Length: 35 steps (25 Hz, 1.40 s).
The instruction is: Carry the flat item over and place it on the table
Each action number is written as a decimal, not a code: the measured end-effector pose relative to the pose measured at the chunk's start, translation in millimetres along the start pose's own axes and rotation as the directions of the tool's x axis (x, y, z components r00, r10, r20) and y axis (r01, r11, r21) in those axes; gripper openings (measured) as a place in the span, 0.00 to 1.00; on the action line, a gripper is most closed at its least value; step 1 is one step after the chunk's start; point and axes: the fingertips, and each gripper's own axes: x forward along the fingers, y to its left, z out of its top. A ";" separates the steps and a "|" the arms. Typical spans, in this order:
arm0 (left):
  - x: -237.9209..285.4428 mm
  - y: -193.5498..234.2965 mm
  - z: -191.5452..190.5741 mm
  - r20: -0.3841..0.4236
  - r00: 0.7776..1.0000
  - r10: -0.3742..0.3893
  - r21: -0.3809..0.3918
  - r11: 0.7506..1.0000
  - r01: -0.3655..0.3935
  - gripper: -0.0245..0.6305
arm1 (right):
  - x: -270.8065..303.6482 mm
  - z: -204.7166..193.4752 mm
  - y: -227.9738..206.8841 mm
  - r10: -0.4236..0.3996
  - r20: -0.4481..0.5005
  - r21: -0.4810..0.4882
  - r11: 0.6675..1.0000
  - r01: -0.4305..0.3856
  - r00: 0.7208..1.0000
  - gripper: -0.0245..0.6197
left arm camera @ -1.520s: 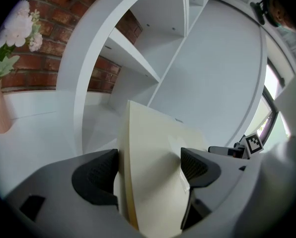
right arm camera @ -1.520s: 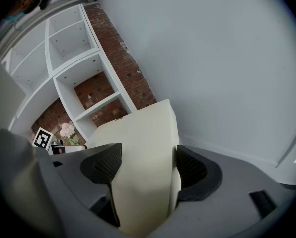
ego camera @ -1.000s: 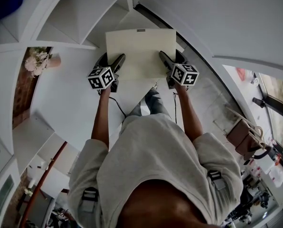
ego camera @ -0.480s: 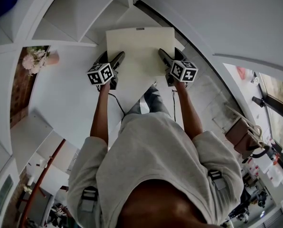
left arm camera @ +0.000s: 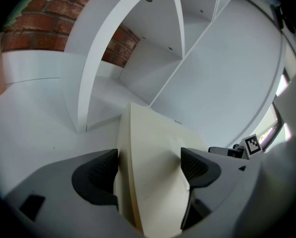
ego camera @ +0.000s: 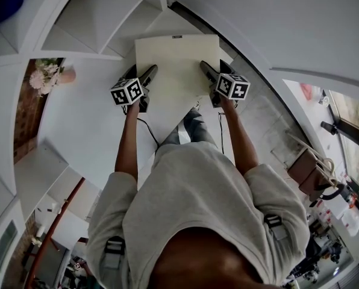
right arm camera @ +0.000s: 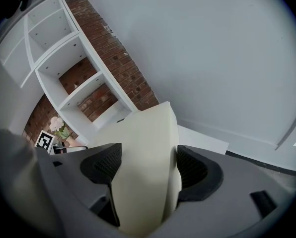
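Stretching forward side by side, left tool (ego camera: 148,76) and right tool (ego camera: 207,72) each clamp a side edge of the cream board (ego camera: 177,58).

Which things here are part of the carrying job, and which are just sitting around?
In the job: cream flat panel; left gripper and right gripper, both clamped on it; white table.
Just around: white shelf unit; flowers; brown bag.
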 end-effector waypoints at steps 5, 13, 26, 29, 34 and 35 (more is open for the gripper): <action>1.0 -1.7 0.0 -0.007 1.000 -0.014 0.013 1.000 0.014 0.66 | 1.6 -0.7 0.1 0.023 -0.010 0.027 0.999 -0.023 1.000 0.60; -19.4 -1.3 12.7 0.066 0.998 0.005 0.022 1.000 -0.007 0.66 | -13.0 5.9 -2.1 0.024 0.029 0.046 0.999 -0.026 0.999 0.60; -62.3 -25.5 35.3 0.195 0.981 0.017 0.105 0.994 -0.038 0.66 | -51.0 34.8 6.0 -0.002 0.115 -0.081 0.997 0.011 0.993 0.60; -65.8 -37.2 38.7 0.209 0.978 -0.004 0.118 0.993 -0.021 0.66 | -55.2 39.7 17.8 0.020 0.122 -0.122 0.992 -0.005 0.992 0.55; -74.1 -58.7 43.7 0.250 0.967 -0.056 0.149 0.989 0.019 0.45 | -59.9 46.4 34.5 0.025 0.141 -0.180 0.984 0.000 0.990 0.31; -75.8 -61.7 44.5 0.256 0.965 -0.060 0.157 0.987 0.020 0.41 | -61.1 47.6 36.8 0.025 0.146 -0.186 0.982 0.003 0.989 0.26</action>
